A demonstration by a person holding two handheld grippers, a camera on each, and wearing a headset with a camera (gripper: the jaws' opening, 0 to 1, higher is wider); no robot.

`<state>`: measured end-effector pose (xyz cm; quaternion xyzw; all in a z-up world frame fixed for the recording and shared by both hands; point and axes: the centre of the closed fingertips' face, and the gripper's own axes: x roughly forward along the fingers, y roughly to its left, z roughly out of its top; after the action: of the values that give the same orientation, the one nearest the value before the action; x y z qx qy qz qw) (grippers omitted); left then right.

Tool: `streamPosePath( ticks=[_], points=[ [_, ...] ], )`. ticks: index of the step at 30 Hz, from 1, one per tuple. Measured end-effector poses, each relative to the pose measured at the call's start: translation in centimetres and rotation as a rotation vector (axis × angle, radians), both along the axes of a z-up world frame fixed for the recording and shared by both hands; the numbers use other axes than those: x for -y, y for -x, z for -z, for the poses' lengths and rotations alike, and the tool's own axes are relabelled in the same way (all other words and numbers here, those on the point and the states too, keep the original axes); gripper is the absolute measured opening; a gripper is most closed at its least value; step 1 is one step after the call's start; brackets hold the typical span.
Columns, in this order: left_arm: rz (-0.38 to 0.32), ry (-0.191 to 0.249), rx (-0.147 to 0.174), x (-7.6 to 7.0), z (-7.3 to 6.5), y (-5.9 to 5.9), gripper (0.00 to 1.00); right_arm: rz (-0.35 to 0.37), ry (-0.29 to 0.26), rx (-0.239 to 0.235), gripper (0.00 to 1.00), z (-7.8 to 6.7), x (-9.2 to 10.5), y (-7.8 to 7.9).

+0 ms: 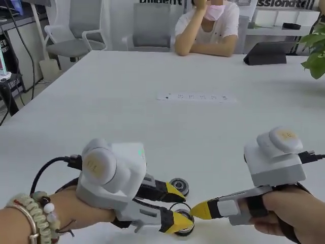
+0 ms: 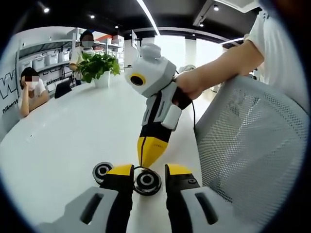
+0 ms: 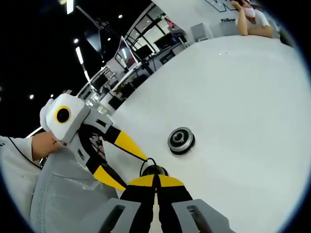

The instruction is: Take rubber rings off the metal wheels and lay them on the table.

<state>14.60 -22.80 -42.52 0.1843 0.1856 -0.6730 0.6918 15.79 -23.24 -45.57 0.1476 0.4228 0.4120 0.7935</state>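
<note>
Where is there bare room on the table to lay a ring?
Bare table runs from the loose wheel to the white strip, and out both sides. Crowded at the near edge: left gripper, right gripper, rubber ring and held wheel meet.

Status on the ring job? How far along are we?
Done: nothing laid on the table yet. In hand: the left hand-held gripper appears to clamp the near wheel while the right hand-held gripper, shut, pinches its rubber ring, a thin loop pulled up off the rim. Left: lay that ring down, then strip the second wheel, lying untouched beside it.
</note>
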Motion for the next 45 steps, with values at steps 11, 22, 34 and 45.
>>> streamPosePath(
  ticks=[11,22,34,45],
  points=[
    [0.015,0.004,0.036,-3.4,-3.8,-0.2,0.53,0.045,0.015,0.075,0.0,-1.7,1.5,-1.2],
    [-0.061,0.016,0.049,-8.7,-6.5,-0.2,0.79,0.059,-0.015,0.12,0.0,-3.6,1.3,-1.3],
    [-0.25,0.102,0.002,-12.2,-6.4,-0.5,0.85,0.037,-0.073,0.207,0.0,-7.1,-0.9,-1.2],
    [-0.374,0.089,-0.009,-14.9,-5.0,0.6,0.87,0.014,-0.107,0.267,0.0,-9.2,-2.8,-1.1]
  ],
)
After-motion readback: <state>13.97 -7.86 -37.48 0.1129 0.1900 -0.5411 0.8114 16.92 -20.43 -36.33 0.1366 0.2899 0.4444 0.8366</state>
